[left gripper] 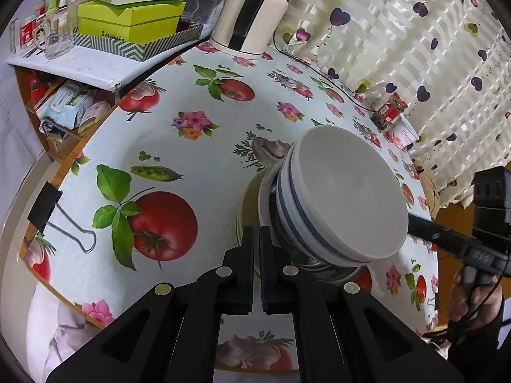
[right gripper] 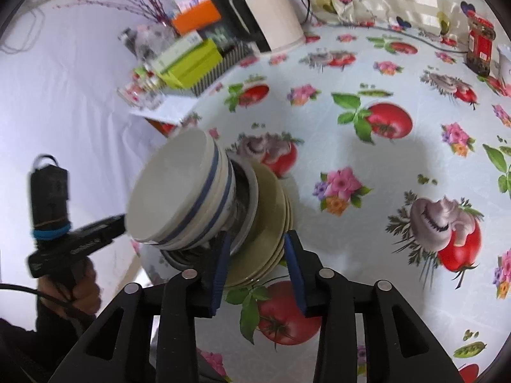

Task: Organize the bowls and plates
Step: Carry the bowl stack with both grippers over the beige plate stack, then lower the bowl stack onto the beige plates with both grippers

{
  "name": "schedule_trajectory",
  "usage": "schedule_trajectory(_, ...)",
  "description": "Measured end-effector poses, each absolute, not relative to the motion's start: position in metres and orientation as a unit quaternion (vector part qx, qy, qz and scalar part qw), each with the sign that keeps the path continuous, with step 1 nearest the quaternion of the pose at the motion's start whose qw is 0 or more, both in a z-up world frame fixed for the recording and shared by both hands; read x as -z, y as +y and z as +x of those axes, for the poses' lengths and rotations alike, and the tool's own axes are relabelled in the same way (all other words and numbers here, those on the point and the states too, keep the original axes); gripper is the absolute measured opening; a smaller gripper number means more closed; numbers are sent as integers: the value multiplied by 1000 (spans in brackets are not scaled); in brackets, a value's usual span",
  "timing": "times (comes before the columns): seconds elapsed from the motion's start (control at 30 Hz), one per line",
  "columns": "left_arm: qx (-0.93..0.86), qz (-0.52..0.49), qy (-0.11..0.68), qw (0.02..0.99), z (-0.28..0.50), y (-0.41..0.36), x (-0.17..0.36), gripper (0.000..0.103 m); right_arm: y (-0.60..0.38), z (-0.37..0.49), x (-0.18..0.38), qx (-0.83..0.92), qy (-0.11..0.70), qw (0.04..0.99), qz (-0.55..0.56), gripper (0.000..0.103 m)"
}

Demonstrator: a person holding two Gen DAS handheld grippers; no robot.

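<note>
Right gripper (right gripper: 257,266): blue-padded jaws parted, straddling the rim of the olive plates (right gripper: 271,223) without pressing, white blue-banded bowl (right gripper: 179,198) just up-left of its fingertips. Left gripper (left gripper: 257,245): jaws closed on nothing, stack just ahead and right; bowl (left gripper: 345,198) on top. 1 stack on the flowered tablecloth (left gripper: 191,146).
</note>
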State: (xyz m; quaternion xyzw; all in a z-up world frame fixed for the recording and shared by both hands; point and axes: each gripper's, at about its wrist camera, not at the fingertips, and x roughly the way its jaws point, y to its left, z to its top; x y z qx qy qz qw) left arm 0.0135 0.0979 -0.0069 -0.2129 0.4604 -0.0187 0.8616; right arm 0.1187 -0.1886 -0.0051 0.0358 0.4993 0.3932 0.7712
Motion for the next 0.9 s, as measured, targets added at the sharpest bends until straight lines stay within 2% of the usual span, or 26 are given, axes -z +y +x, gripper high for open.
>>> schedule_trajectory(0.13, 17, -216, 455, 864, 11, 100, 5, 2, -210, 118, -14, -412, 465, 781, 61, 42)
schedule_trajectory(0.47, 24, -227, 436, 870, 10, 104, -1, 2, -247, 108, -60, -472, 393, 783, 100, 46)
schedule_trajectory(0.9, 29, -234, 427, 873, 12, 110, 1, 2, -253, 95, -65, -509, 383, 763, 109, 47)
